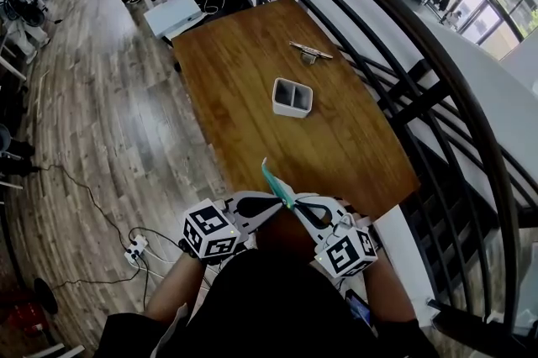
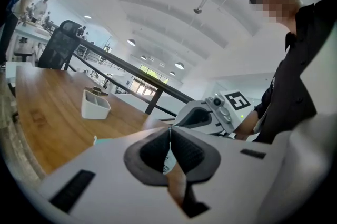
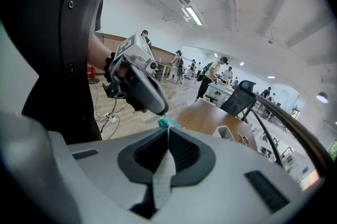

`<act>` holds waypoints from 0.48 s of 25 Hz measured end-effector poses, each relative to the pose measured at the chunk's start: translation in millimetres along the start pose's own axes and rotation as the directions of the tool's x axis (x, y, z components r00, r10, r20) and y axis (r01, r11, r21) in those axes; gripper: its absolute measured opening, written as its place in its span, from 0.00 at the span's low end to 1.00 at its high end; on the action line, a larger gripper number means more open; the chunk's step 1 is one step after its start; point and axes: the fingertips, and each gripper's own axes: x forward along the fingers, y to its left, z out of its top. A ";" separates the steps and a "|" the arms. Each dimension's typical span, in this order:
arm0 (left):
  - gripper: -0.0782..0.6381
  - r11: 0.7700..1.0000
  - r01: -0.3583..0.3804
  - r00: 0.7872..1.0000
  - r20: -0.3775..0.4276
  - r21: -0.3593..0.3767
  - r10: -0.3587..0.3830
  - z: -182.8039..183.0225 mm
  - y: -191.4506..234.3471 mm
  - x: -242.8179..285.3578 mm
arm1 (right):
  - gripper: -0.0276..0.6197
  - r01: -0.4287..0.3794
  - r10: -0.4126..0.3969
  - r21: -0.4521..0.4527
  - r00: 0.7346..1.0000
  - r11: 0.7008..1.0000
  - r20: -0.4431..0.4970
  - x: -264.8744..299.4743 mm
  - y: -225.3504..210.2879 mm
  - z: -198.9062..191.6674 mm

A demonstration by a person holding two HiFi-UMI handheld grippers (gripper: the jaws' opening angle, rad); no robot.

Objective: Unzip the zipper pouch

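Observation:
I hold the zipper pouch, thin with a teal edge, on end above the near edge of the wooden table, pinched between both grippers. My left gripper is shut on it from the left; in the left gripper view a thin white printed bit of the pouch sits between the closed pads. The right gripper is shut on it from the right, with grey mesh fabric of the pouch running through its jaws and a teal end poking out past them. The tips of the two grippers nearly meet.
A white two-compartment box stands mid-table, and a metal clip lies farther back. A dark curved railing runs along the table's right side. A power strip with cables lies on the wood floor at the left.

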 end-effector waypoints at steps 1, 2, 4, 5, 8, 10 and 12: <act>0.13 1.000 0.001 1.000 0.002 -0.005 -0.001 0.4 0.0 0.3 | 0.05 0.002 -0.002 0.008 1.000 1.000 0.001 -0.4 0.0 -0.3; 0.13 1.000 0.002 1.000 0.004 -0.008 -0.002 1.0 -0.2 0.4 | 0.05 0.004 -0.004 0.019 1.000 1.000 0.002 -0.7 -0.1 -0.6; 0.13 1.000 0.004 1.000 0.011 -0.014 -0.004 2.7 0.2 0.7 | 0.07 0.014 -0.014 0.038 1.000 0.999 0.001 -0.7 -0.9 -2.7; 0.13 1.000 0.003 1.000 0.013 -0.016 -0.003 3.4 0.9 0.8 | 0.09 0.019 -0.019 0.045 1.000 0.999 0.000 -0.8 -1.3 -3.7; 0.13 1.000 0.005 1.000 0.010 -0.019 -0.005 3.6 2.5 2.1 | 0.14 0.030 -0.030 0.068 1.000 0.997 0.004 -2.2 -2.3 -4.0; 0.13 1.000 0.013 1.000 0.010 -0.025 -0.013 3.5 1.7 3.9 | 0.17 0.033 -0.034 0.085 0.999 0.996 0.013 -2.9 -2.1 -3.6; 0.13 0.999 0.019 1.000 0.010 -0.029 -0.018 3.6 1.2 6.2 | 0.20 0.031 -0.033 0.091 0.999 0.995 0.021 -2.1 -0.7 -2.9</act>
